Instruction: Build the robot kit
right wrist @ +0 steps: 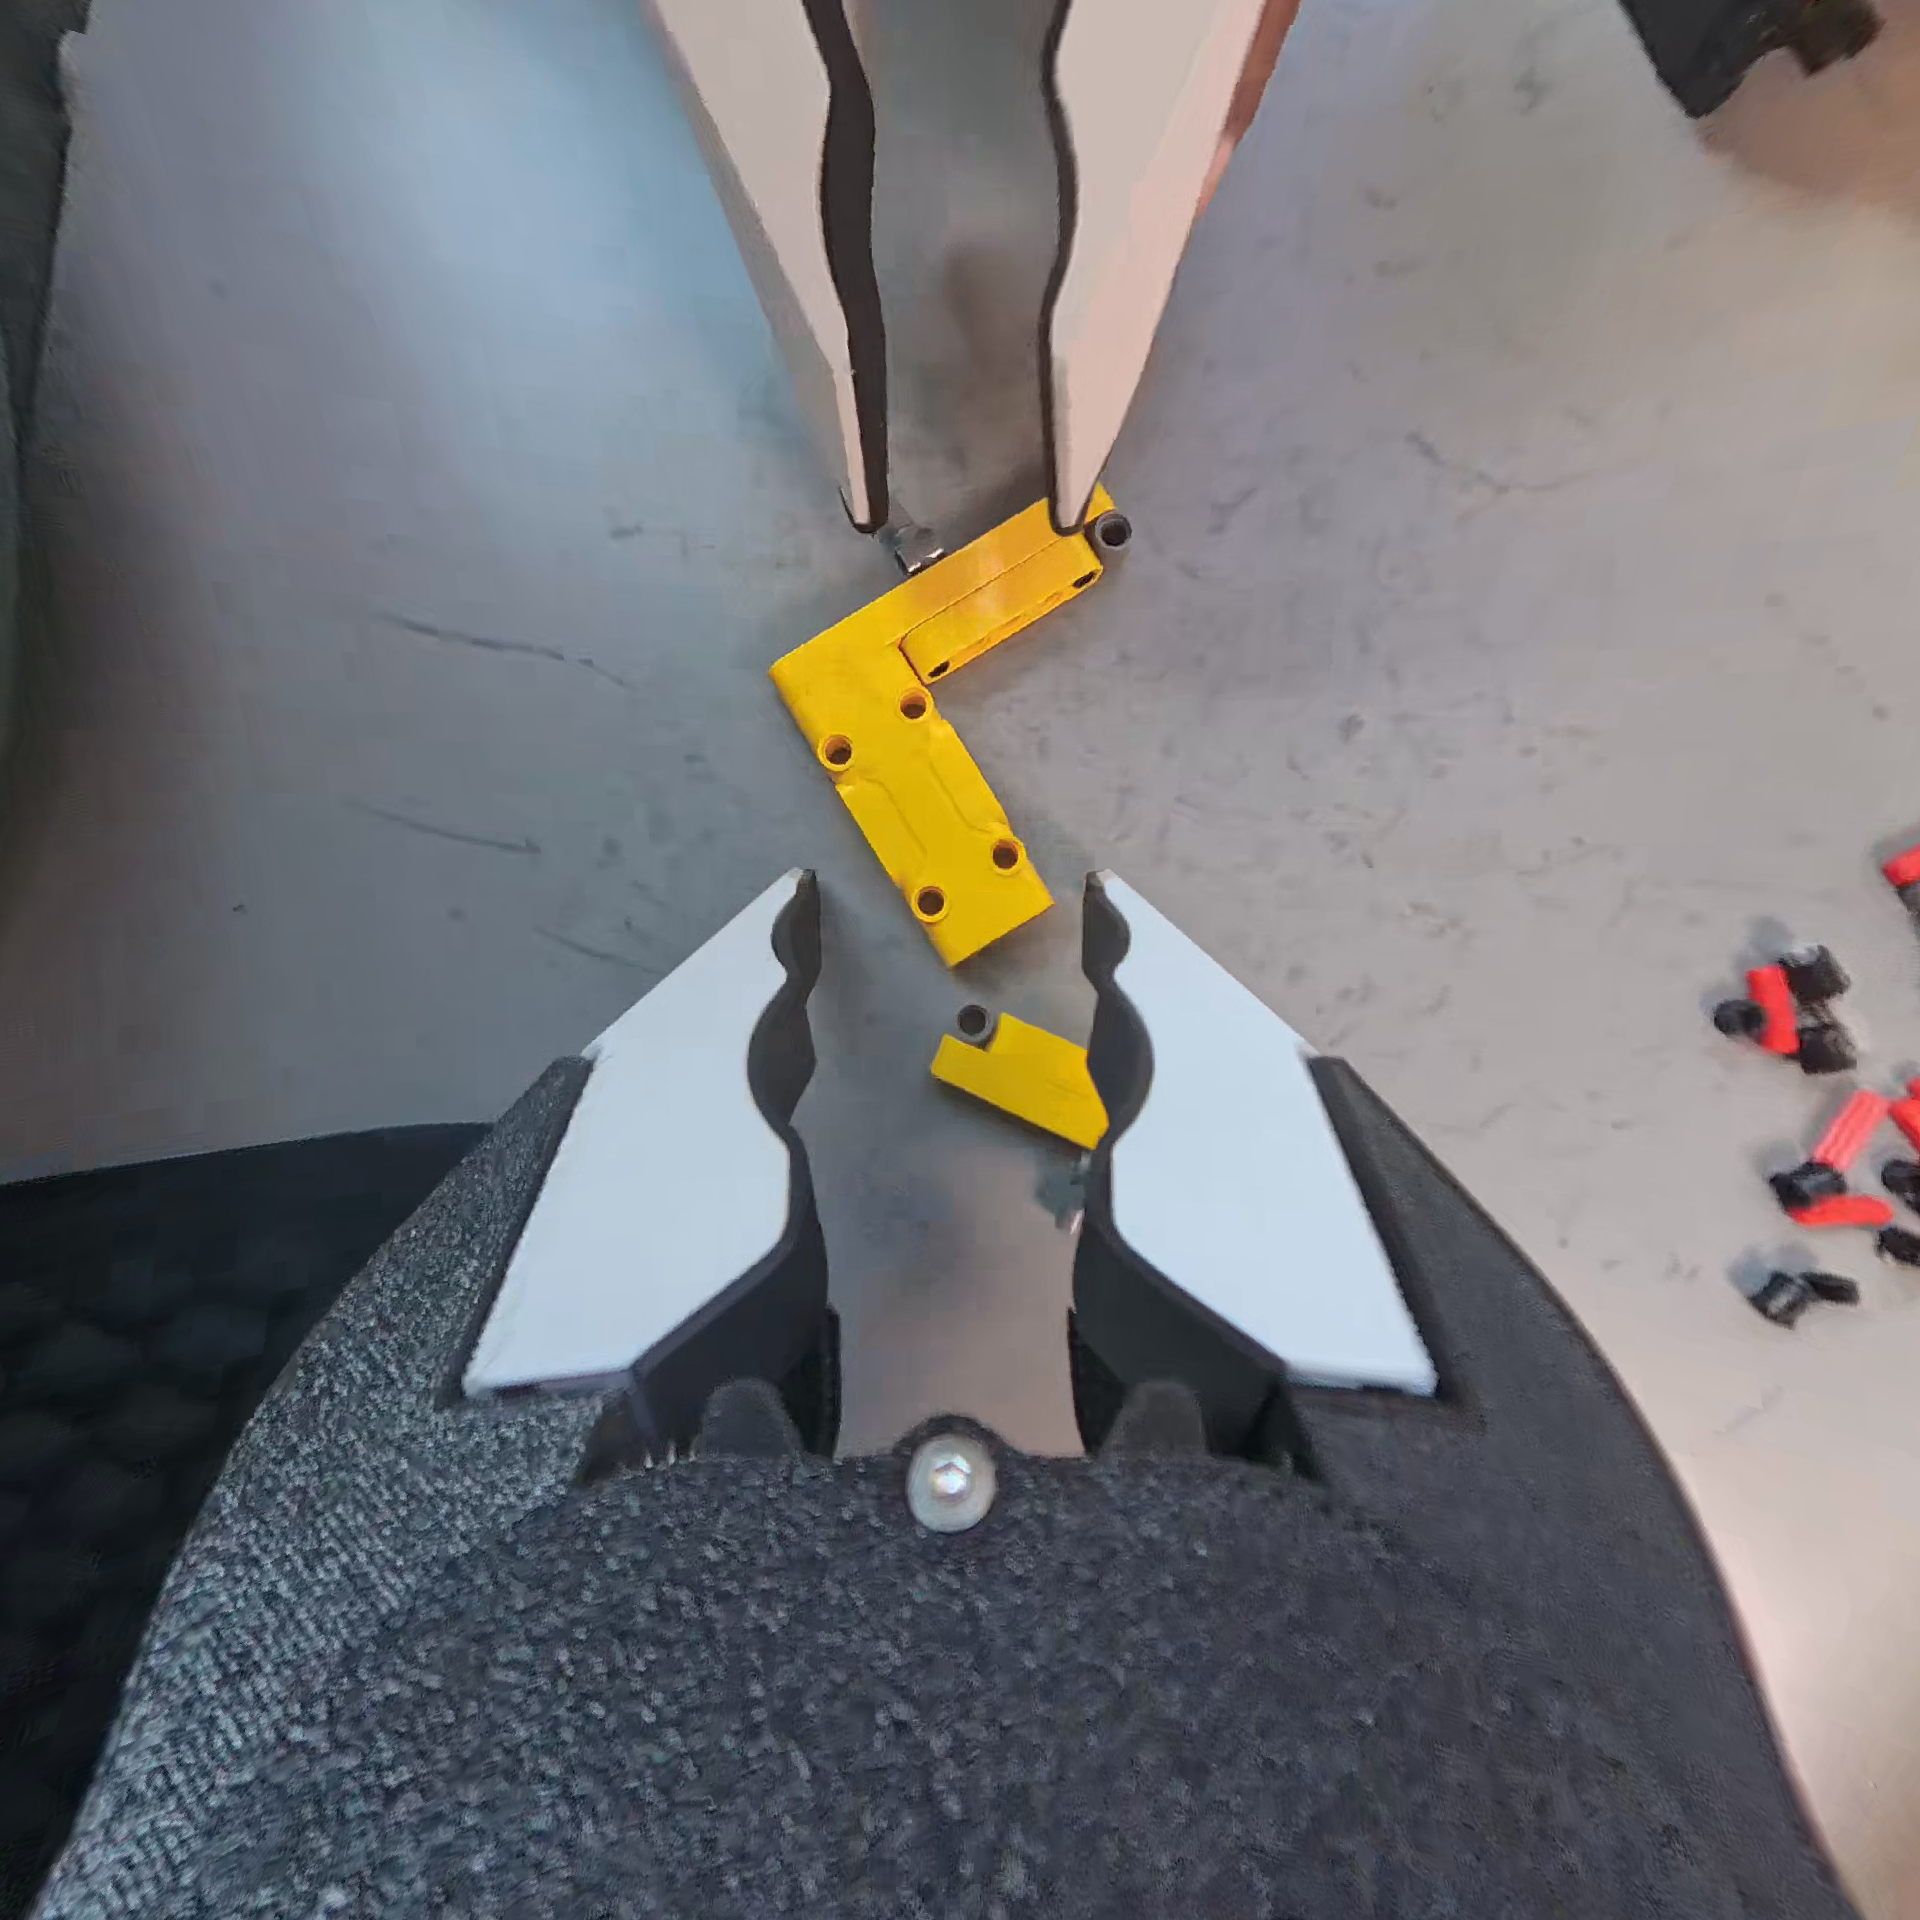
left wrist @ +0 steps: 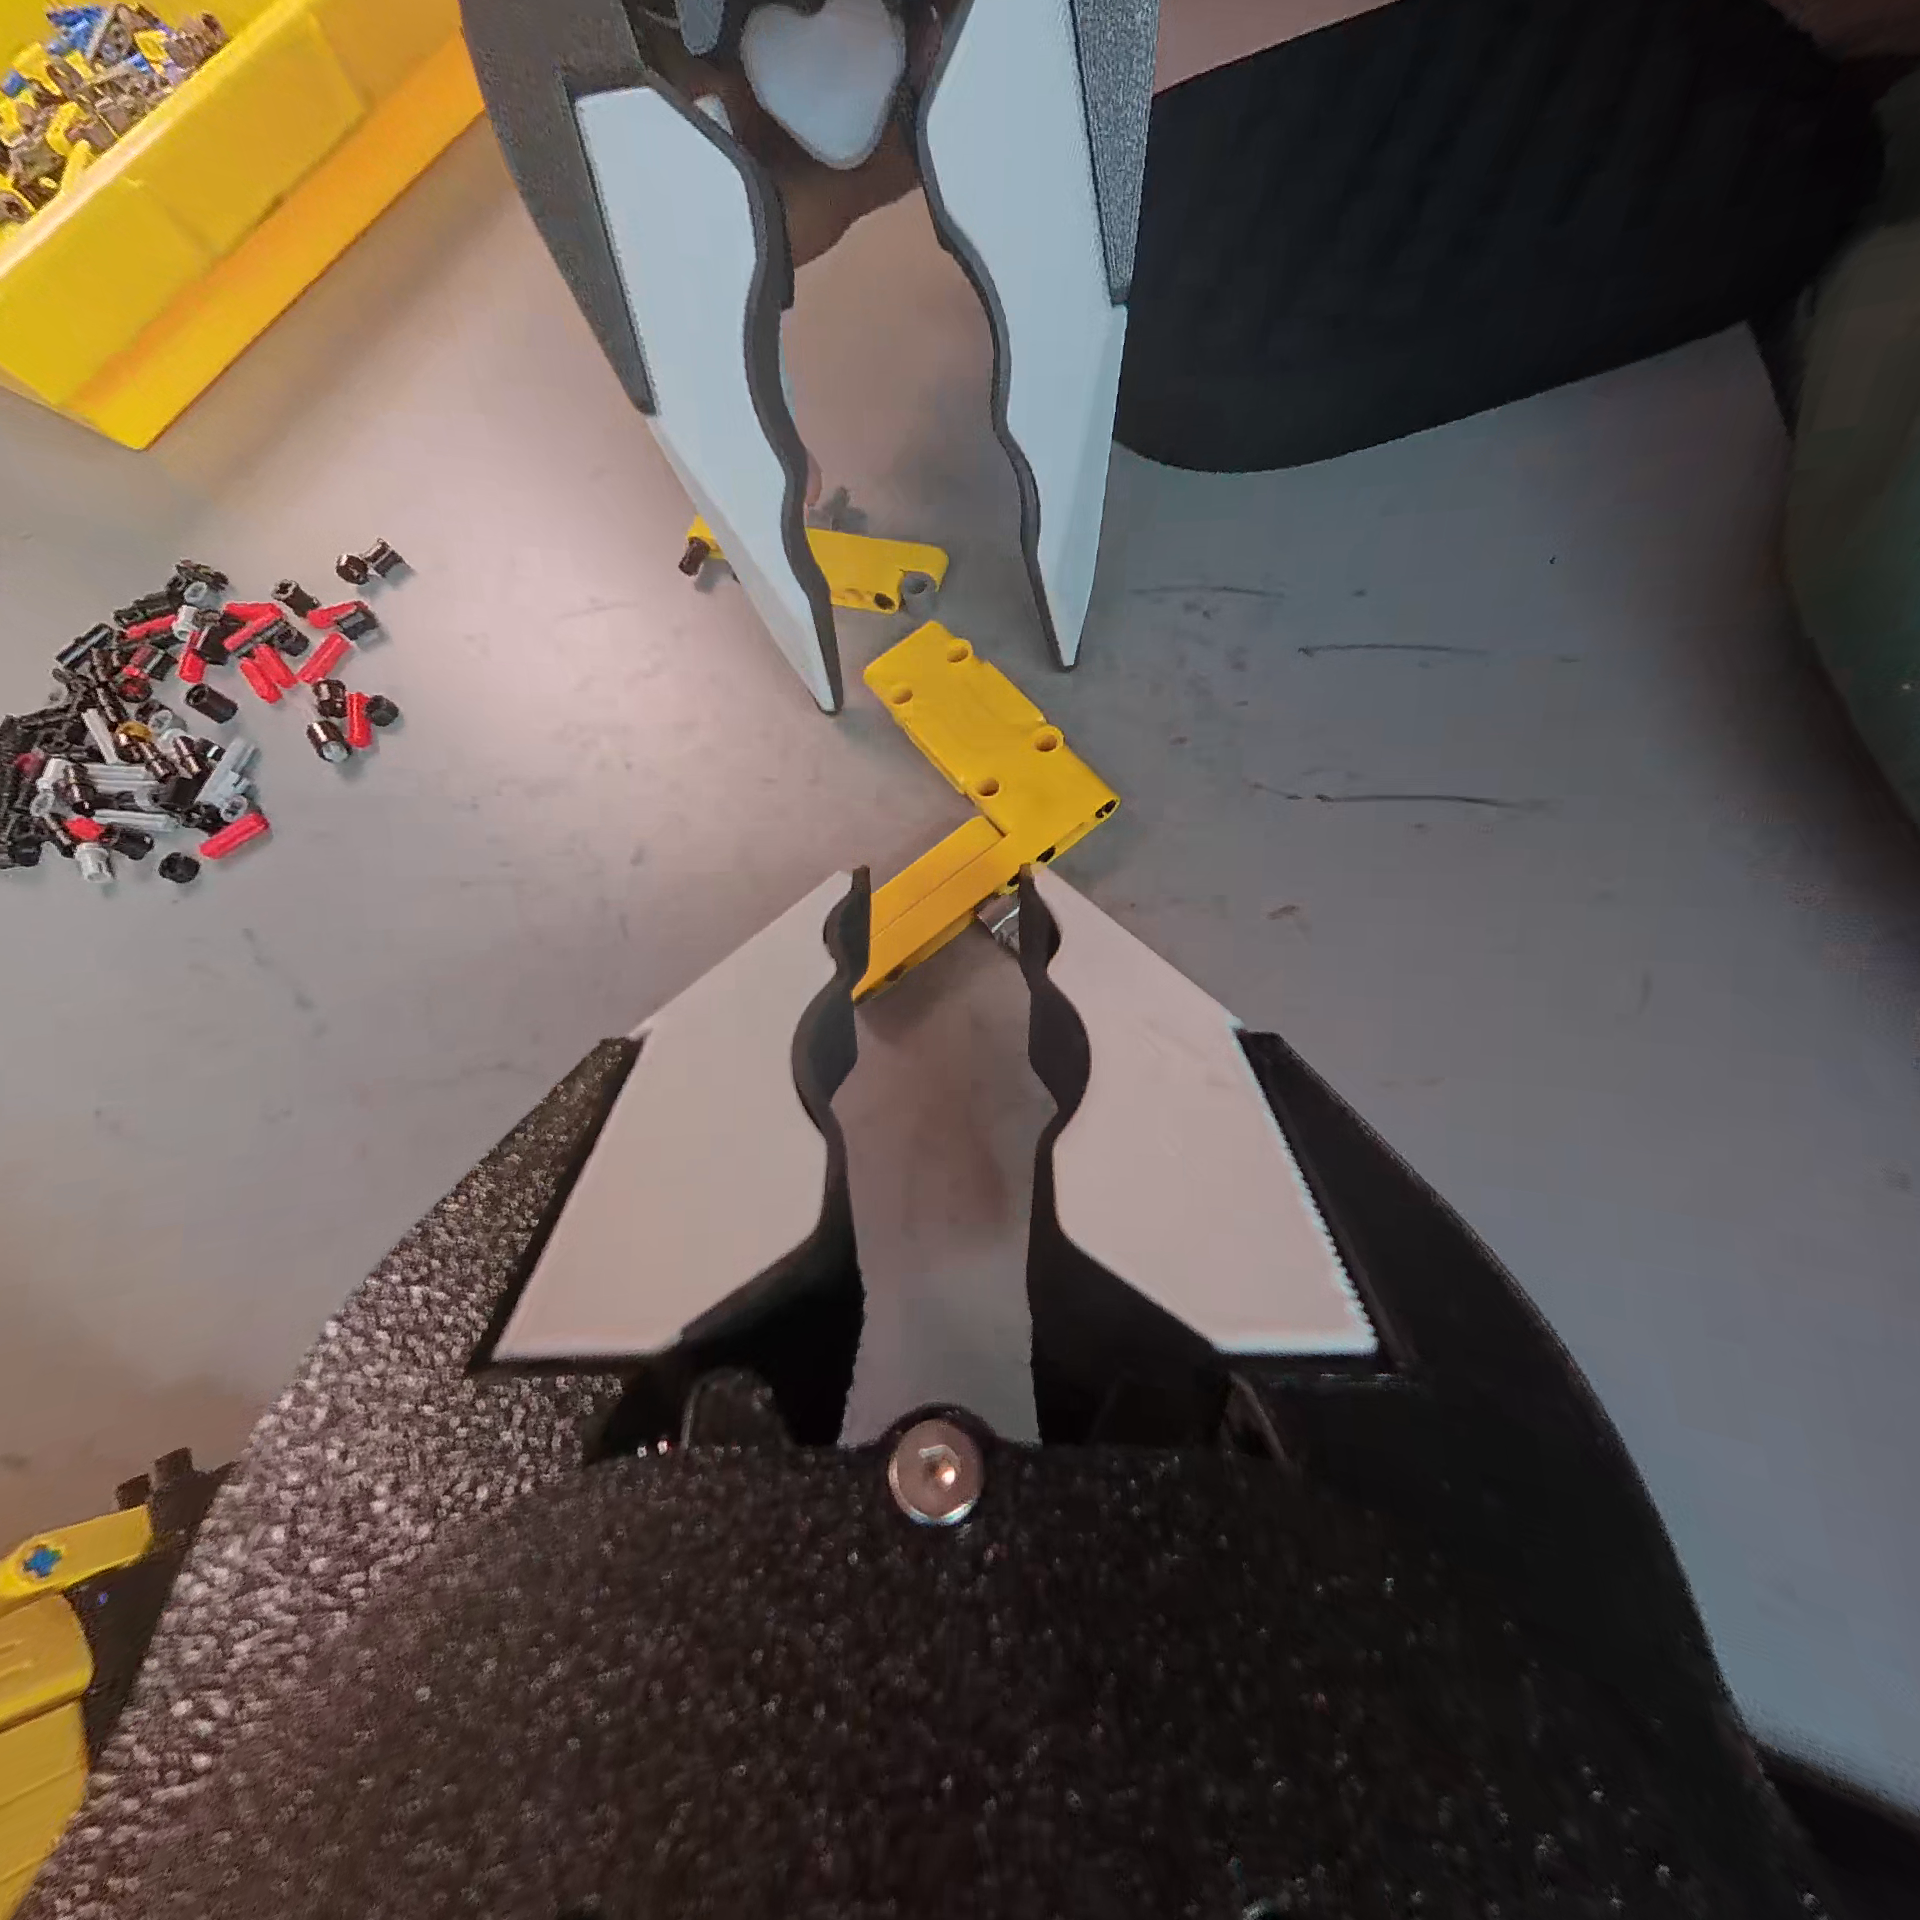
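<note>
Lying flat on the grey table (left wrist: 520, 987), a yellow L-shaped block assembly (left wrist: 992, 743) stretched between the two grippers. The left gripper (left wrist: 940, 883) had its fingers spread around the assembly's narrow arm, whether touching I could not tell. The right gripper (right wrist: 948, 883) stood spread over a smaller yellow piece (right wrist: 1023, 1081), with loose red and black pins (left wrist: 177, 717) and a yellow bin (left wrist: 156, 208) off to the side.

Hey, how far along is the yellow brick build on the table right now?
Done: a yellow holed panel and a yellow beam sit joined in an L. In hand: the left gripper jaws straddle the beam's end, grip unclear; the right gripper is open over a loose small yellow piece. Left: that piece and the pin pile lie unattached.
</note>
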A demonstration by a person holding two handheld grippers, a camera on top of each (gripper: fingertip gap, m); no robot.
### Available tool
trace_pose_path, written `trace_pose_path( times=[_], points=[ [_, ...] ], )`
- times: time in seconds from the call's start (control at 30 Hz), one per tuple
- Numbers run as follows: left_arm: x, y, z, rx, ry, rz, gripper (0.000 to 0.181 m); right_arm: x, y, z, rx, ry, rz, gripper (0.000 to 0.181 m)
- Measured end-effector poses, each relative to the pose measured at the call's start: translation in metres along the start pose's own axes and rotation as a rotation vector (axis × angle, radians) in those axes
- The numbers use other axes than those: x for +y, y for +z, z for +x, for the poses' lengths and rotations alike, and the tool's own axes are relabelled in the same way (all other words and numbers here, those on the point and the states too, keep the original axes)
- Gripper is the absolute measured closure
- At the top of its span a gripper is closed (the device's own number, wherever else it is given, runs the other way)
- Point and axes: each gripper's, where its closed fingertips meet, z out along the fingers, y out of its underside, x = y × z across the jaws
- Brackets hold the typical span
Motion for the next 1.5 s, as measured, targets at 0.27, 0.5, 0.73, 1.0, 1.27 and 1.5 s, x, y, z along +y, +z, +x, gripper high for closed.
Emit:
trace_pose_path(
  times=[0.27,0.5,0.73,1.0,1.27,1.5],
  points=[
    [-0.013,-0.011,-0.008,0.062,-0.172,0.119,0.143,-0.013,-0.012,-0.003,0.003,-0.369,-0.126,0.154],
    [-0.023,0.007,0.004,0.239,-0.255,0.093,0.143,-0.051,-0.038,0.002,0.232,-0.972,-0.249,0.156],
    [-0.023,0.011,0.018,0.195,-0.159,0.060,0.163,-0.051,-0.038,0.000,0.312,-0.888,-0.179,0.153],
    [-0.025,0.015,0.034,0.281,-0.179,0.044,0.167,-0.050,-0.036,-0.019,0.178,-0.402,0.126,0.165],
    [-0.017,0.017,0.041,0.392,-0.153,-0.015,0.174,-0.040,-0.029,-0.031,0.015,-0.134,0.235,0.156],
    [-0.012,0.020,0.022,0.247,-0.086,-0.030,0.168,-0.046,-0.031,-0.025,0.073,0.003,0.269,0.173]
  ],
)
